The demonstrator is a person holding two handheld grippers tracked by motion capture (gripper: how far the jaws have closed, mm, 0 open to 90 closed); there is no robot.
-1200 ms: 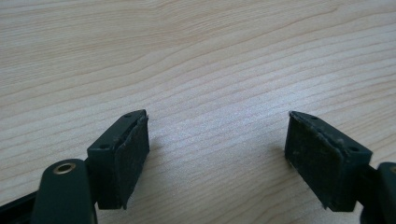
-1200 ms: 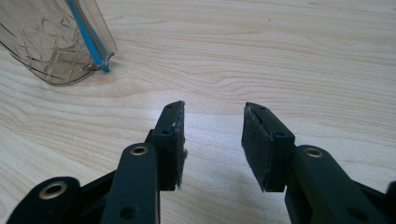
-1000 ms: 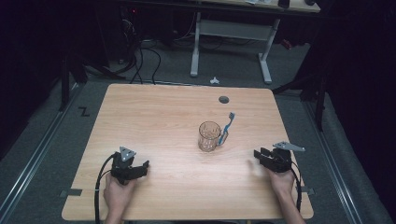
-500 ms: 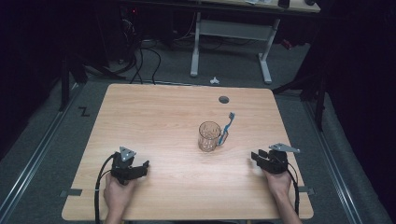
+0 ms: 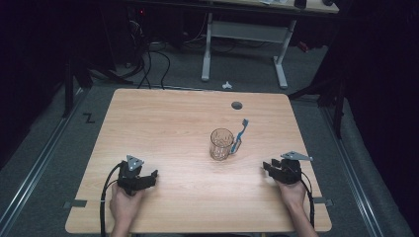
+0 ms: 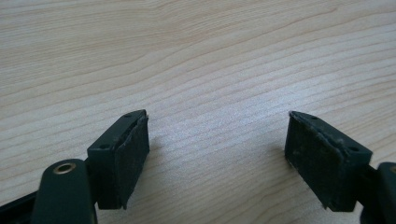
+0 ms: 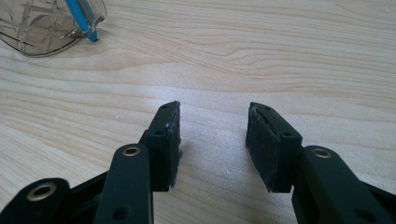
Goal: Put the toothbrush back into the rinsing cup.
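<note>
A clear patterned glass mug (image 5: 222, 143) stands near the middle of the wooden table (image 5: 168, 123). A blue toothbrush (image 5: 239, 134) lies along its right side, threaded through the handle. My left gripper (image 5: 152, 176) rests at the front left in a hand, jaws wide apart over bare wood (image 6: 217, 140). My right gripper (image 5: 267, 169) sits at the front right, pointing left toward the mug; its jaws (image 7: 212, 135) have just been opening, with nothing between them. The mug's base (image 7: 44, 28) and the toothbrush handle (image 7: 81, 18) appear at the top left of the right gripper view.
A dark round grommet hole (image 5: 236, 105) sits near the table's far edge. Behind the table stand a white desk frame (image 5: 244, 37) and cables on the grey floor. Dark surroundings flank both sides.
The right gripper has shifted slightly left, toward the mug. The left gripper, the mug and the toothbrush have stayed put.
</note>
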